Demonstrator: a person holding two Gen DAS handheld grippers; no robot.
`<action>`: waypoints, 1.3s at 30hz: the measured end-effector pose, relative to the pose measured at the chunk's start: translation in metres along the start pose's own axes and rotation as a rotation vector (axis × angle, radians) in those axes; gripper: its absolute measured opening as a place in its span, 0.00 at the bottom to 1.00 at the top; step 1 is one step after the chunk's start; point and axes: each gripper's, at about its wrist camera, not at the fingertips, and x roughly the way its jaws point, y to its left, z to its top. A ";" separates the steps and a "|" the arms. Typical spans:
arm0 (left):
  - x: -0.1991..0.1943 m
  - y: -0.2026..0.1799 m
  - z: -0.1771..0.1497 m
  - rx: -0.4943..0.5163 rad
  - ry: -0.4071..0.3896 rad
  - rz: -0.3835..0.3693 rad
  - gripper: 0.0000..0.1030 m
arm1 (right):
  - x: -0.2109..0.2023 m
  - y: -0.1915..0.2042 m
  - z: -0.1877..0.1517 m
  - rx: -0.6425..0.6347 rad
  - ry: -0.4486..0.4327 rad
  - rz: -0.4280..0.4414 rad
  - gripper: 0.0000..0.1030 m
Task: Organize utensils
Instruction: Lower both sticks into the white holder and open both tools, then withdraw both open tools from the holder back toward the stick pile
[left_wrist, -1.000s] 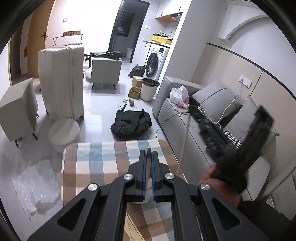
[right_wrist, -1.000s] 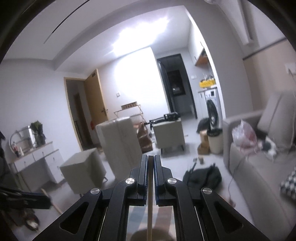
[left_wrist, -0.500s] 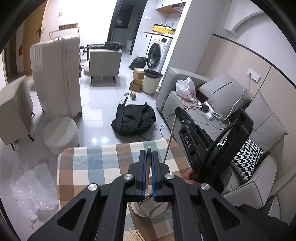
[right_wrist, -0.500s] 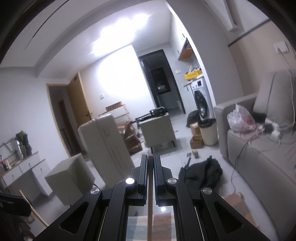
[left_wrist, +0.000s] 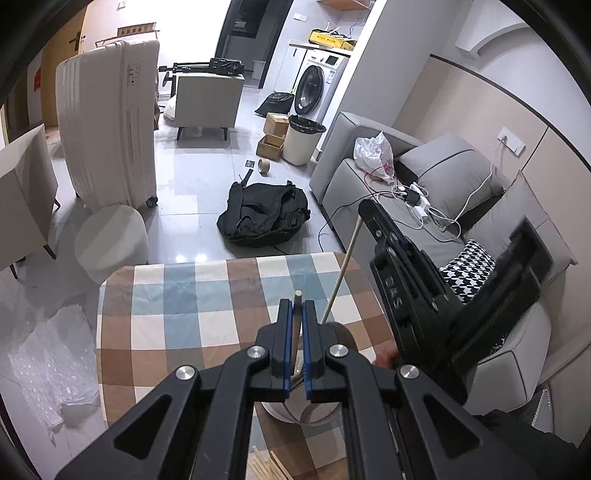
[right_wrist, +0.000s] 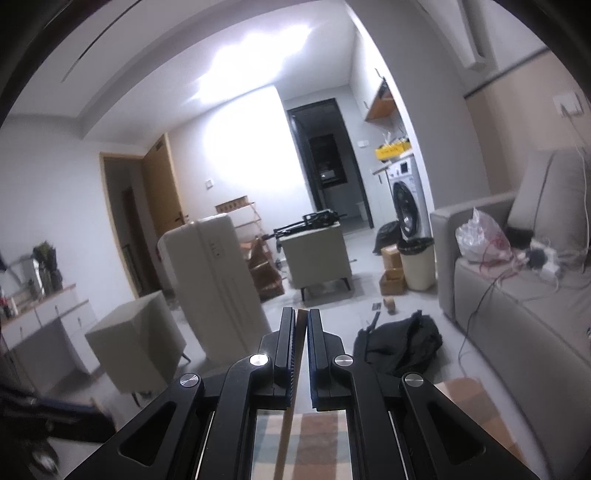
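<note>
Both grippers have come down toward the cup (left_wrist: 314, 410) on the checked table (left_wrist: 177, 302). Our left gripper (left_wrist: 295, 347) and right gripper (right_wrist: 302, 354) each pinch one chopstick (left_wrist: 296, 325); we should lower both sticks slowly, keeping the tips inside the rim.

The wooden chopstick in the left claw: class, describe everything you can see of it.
The pale, thin wooden chopstick stands nearly upright, pinched between the blue pads of the shut left claw. Its blunt top pokes just above the fingertips. Its lower end drops toward the round white cup on the checked tablecloth; any contact there is hidden.
</note>
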 end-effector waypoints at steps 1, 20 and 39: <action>0.001 0.000 0.000 0.000 0.001 0.000 0.00 | -0.001 0.002 -0.002 -0.013 0.003 0.002 0.05; 0.016 -0.008 -0.008 0.016 0.088 -0.013 0.22 | -0.049 -0.002 -0.025 -0.056 0.205 0.189 0.18; -0.082 -0.014 -0.062 -0.031 -0.192 0.226 0.73 | -0.177 0.011 0.006 -0.053 0.177 0.137 0.86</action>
